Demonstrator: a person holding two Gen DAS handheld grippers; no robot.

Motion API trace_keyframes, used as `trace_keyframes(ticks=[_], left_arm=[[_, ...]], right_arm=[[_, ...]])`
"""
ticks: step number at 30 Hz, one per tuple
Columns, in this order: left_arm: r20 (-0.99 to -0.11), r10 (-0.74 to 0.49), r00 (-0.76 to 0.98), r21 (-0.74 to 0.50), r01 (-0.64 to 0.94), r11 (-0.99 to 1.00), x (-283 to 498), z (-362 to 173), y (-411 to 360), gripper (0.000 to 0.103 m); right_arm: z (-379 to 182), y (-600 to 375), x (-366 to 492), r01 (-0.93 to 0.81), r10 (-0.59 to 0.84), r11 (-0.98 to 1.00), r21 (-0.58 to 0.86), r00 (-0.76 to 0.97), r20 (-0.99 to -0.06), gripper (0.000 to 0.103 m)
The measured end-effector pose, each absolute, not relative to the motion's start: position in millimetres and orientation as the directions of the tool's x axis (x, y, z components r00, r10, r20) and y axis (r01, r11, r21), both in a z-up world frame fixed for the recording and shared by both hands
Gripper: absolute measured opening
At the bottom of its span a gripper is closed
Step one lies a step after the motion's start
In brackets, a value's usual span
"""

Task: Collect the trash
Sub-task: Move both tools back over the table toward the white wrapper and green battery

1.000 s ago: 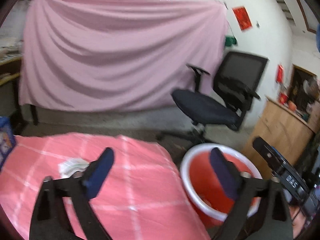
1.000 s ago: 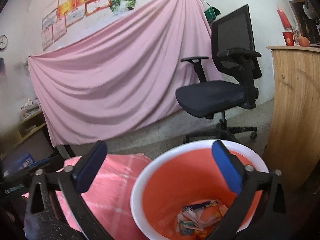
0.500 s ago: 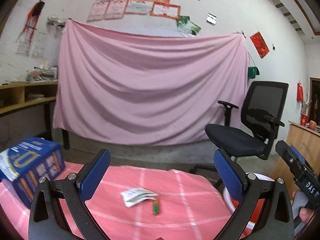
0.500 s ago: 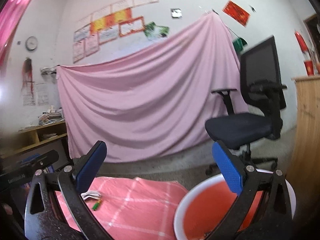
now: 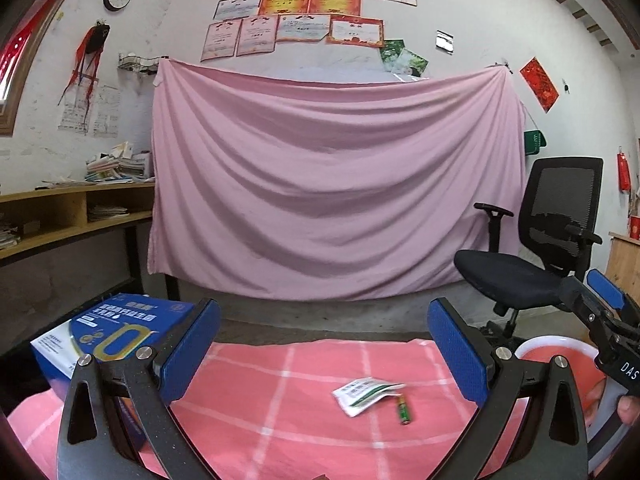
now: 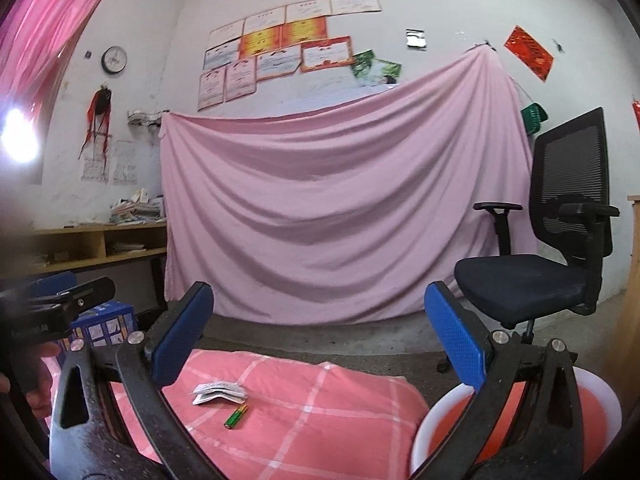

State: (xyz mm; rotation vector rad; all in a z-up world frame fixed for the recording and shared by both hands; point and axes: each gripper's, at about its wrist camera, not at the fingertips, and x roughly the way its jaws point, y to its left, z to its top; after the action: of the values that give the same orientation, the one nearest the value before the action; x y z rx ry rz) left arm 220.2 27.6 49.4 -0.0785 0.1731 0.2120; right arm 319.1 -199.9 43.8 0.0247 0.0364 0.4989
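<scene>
Left gripper (image 5: 323, 350) spread wide, nothing between the blue pads (image 5: 191, 350), held above the pink checked cloth (image 5: 280, 408). White wrapper (image 5: 362, 394) lies lower centre-right of the left wrist frame, flat on the cloth, inside the gap between the fingers but nearer the right-hand pad, and farther along the cloth than the tips. Green battery (image 5: 403, 411) just beside the wrapper on its lower right, not clearly touching. Blue box (image 5: 108, 330) at lower left, partly behind the left finger. Red bin with white rim (image 5: 552, 350) at lower right edge, behind the right finger.

Right gripper (image 6: 318, 334) also wide apart and empty; in the left wrist view it pokes in at far right (image 5: 600, 312), fingers of a hand (image 5: 626, 408) below it. In the right wrist frame the wrapper (image 6: 218, 392) sits lower left of centre, close to the left pad (image 6: 182, 334), battery (image 6: 236, 417) just below-right of it. Bin (image 6: 600, 396) at lower right behind the right finger, off the cloth's edge. Neither gripper touches the trash. Pink sheet (image 6: 340, 208) and office chair (image 6: 560, 248) in background.
</scene>
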Motion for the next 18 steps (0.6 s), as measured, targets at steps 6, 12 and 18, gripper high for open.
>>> trace_keyframes(ticks=[6,12,18], left_arm=[[-0.195,0.223,0.955,-0.056,-0.238,0.97,216.4,40.7,43.3,0.101],[-0.242,0.22,0.945,-0.039,-0.235,0.971,220.2,29.8,54.6,0.101],[-0.335,0.182,0.925,-0.035,-0.205,0.978,233.6,18.1,64.7,0.101]], right_arm=[[37.7,-190.2,322.8,-0.504,0.505,0.863,0.035,0.861,-0.057,0.103],[29.3,-181.9,329.7,-0.493,0.492,0.87,0.029,0.863,-0.116,0.103],[17.3,-168.5,340.9,-0.508,0.5,0.861,0.017,0.841,-0.207,0.103]])
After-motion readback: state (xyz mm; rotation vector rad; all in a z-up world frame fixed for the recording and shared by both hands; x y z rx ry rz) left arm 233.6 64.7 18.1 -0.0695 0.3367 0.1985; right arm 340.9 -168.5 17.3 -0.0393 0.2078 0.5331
